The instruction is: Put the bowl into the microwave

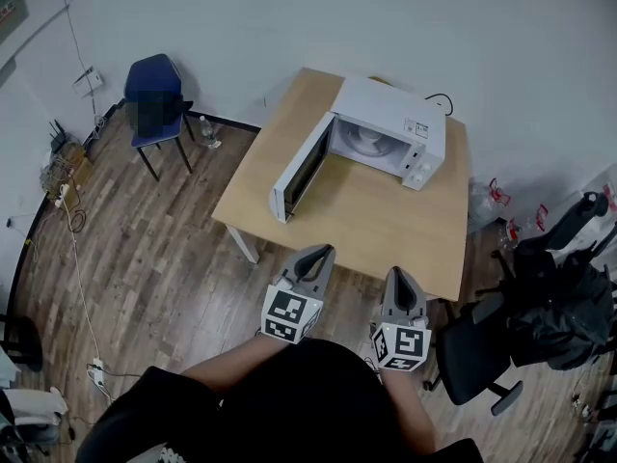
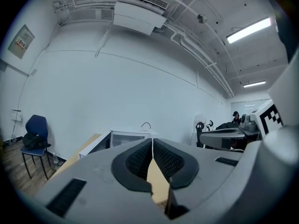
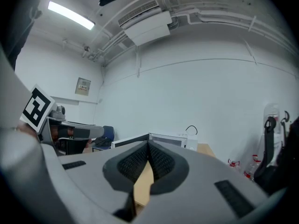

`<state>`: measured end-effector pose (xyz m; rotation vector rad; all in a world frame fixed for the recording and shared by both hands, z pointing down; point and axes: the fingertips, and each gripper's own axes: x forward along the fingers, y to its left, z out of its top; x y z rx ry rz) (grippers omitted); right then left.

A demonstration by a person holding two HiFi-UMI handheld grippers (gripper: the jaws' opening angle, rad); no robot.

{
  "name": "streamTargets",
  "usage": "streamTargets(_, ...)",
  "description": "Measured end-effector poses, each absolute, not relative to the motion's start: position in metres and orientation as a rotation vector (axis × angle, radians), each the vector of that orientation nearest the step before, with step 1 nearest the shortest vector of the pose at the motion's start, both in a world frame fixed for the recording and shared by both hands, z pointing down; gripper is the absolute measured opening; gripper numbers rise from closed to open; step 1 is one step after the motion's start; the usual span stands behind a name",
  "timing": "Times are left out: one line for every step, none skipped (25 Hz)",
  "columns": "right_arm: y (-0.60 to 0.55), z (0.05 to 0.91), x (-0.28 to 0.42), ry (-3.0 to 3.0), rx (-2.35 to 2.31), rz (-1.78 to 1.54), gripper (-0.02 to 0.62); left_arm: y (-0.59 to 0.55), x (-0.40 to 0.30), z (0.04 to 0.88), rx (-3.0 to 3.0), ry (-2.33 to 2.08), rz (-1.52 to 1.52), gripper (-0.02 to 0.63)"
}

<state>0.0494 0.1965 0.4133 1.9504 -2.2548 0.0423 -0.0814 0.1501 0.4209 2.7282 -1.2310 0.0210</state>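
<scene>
Table [image 1: 376, 230], microwave [image 1: 386, 104] open, L hand-held gripper [image 1: 325, 250], R hand-held gripper [image 1: 399, 271] both closed empty, AC [image 2: 140, 14] only gripper views

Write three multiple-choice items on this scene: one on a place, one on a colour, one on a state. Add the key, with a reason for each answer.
1. Where does the microwave stand?
A. on the floor
B. on the wooden table
C. on a shelf

2. What colour is the chair at the left of the head view?
A. red
B. blue
C. yellow

3. How is the microwave's door?
A. swung open
B. shut
C. taken off

Key: B, the microwave sits on the far part of the tabletop. B, the chair's seat and back are blue. A, the door stands out from its hinge and the cavity is exposed.
</scene>
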Motion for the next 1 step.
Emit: streamTargets(0.2019,0.4107,0.0512,-2.265,1.962,0.040,0.060,0.1547,-0.0794,0.4190,2.739,-1.233,0.021,0.020)
